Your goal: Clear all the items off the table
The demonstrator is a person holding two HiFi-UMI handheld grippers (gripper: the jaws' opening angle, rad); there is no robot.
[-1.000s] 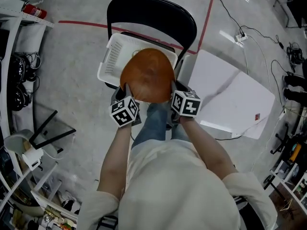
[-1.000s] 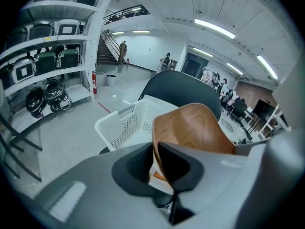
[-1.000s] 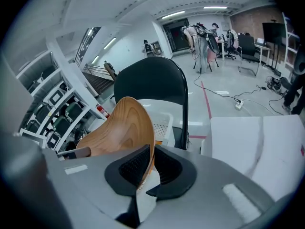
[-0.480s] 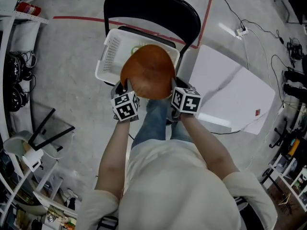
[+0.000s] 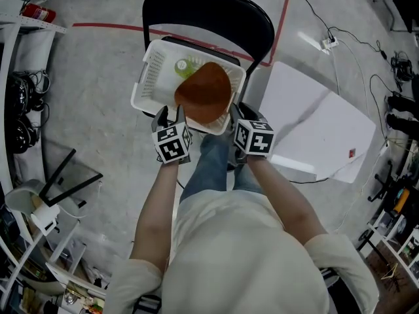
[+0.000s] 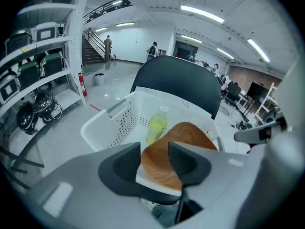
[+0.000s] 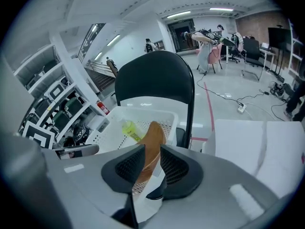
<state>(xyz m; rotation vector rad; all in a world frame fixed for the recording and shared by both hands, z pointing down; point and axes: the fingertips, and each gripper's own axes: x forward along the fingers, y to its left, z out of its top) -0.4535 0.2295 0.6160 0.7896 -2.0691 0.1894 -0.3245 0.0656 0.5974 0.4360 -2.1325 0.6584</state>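
— Head view?
— The bowl (image 5: 204, 93) is tipping into the basket (image 5: 152, 77) beside a bottle (image 5: 183, 66).
— Left gripper view?
— My left gripper (image 6: 155, 162) has just spread its fingers (image 6: 125, 162); the bowl sits beyond them, loose.
— Right gripper view?
— My right gripper (image 7: 152, 168) has just spread too, pinching nothing. The counter (image 7: 257, 137) looks bare.

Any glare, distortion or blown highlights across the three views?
Head view: even light, no glare on the wooden plate.
Left gripper view: strong fisheye, black corners, ceiling lights blown out.
Right gripper view: same fisheye, shelving bowed.
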